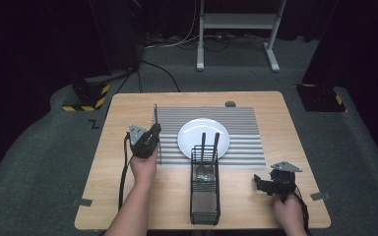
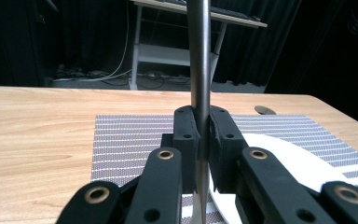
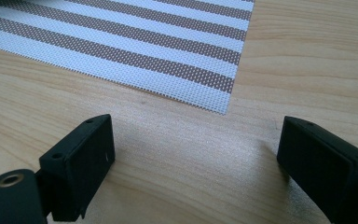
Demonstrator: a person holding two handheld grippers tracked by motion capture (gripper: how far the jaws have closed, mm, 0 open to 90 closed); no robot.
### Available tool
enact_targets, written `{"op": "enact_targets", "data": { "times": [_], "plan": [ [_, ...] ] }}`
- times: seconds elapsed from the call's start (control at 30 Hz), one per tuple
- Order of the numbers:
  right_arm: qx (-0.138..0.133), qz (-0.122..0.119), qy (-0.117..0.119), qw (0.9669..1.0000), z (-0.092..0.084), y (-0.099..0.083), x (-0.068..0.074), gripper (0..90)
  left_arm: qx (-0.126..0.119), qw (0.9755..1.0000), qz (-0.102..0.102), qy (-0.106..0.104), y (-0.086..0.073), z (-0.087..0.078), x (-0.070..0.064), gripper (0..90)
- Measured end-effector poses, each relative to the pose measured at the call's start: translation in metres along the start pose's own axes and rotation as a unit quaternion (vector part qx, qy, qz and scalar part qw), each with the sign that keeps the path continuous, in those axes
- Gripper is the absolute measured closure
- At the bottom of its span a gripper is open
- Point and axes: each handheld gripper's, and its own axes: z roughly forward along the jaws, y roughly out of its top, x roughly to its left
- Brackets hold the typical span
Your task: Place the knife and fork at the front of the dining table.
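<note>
Left gripper (image 1: 153,132) clamped on a metal utensil (image 1: 156,129), pads pinching its slim handle from both sides. In the left gripper view the utensil (image 2: 199,56) stands as a straight grey rod between the jaws and runs out past the top edge. Which kind of utensil it is I cannot tell; its working end is not clear.

Landmark: white plate (image 1: 203,129), mid-mat.
- Utensil sits just left of the plate, over the left edge of the striped mat (image 1: 246,132).
- Long axis runs near-to-far in the high view, roughly parallel to the mat's left edge; one end points toward the table's far side, the other back toward the person.
- Held clear of the plate, not touching it.

Wire basket (image 1: 205,189) stands just in front of the plate, two more utensils upright in it, handles leaning over the plate's near rim.

Right gripper (image 1: 262,184) well to the plate's right and nearer the person, low over the bare table (image 1: 295,123); jaws wide apart, nothing between them.
</note>
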Motion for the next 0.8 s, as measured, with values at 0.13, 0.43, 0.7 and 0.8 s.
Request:
{"op": "enact_targets", "data": {
  "times": [0.13, 0.43, 0.7, 0.8],
  "plan": [
    [0.0, 0.0, 0.0, 1.0, 0.0, 0.0, 0.0, 10.7, 0.019, 0.9998, 0.01, 0.003, 0.0, 0.004, 0.005, 82.3],
    [0.0, 0.0, 0.0, 1.0, 0.0, 0.0, 0.0, 10.7, 0.055, 0.9971, 0.051, 0.012, -0.001, 0.021, 0.002, 82.4],
    [0.0, 0.0, 0.0, 1.0, 0.0, 0.0, 0.0, 10.7, 0.071, 0.9959, 0.053, 0.019, -0.004, 0.034, 0.001, 82.6],
    [0.0, 0.0, 0.0, 1.0, 0.0, 0.0, 0.0, 10.7, 0.075, 0.9956, 0.05, 0.023, -0.005, 0.038, 0.001, 82.6]
  ]
}}
